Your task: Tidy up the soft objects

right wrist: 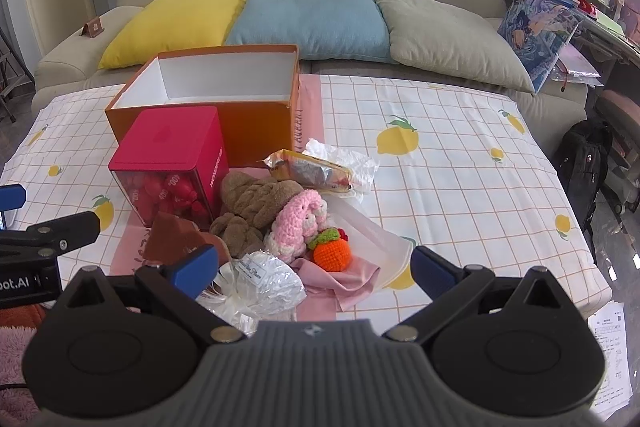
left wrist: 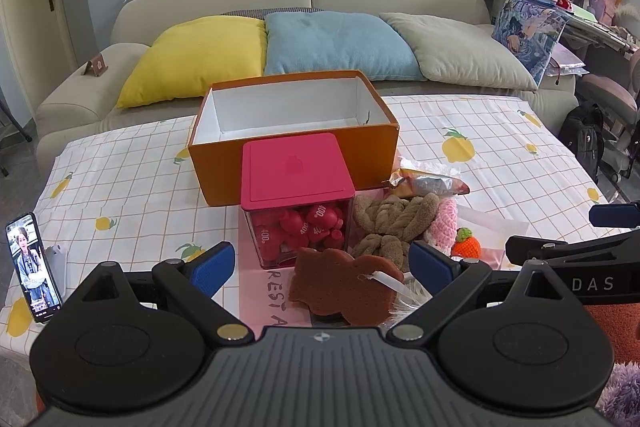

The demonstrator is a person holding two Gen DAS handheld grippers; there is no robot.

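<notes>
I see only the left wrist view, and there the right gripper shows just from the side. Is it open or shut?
Observer: In the right wrist view the right gripper is open, with nothing between its fingers.
Operator: What lies closest in front of it?
Observer: A crinkled clear plastic bag with a white label, next to the gripper's left finger.
Operator: And what is the orange crochet fruit resting on?
Observer: The orange crochet fruit sits on a pink cloth, right against the pink crochet toy.
</notes>
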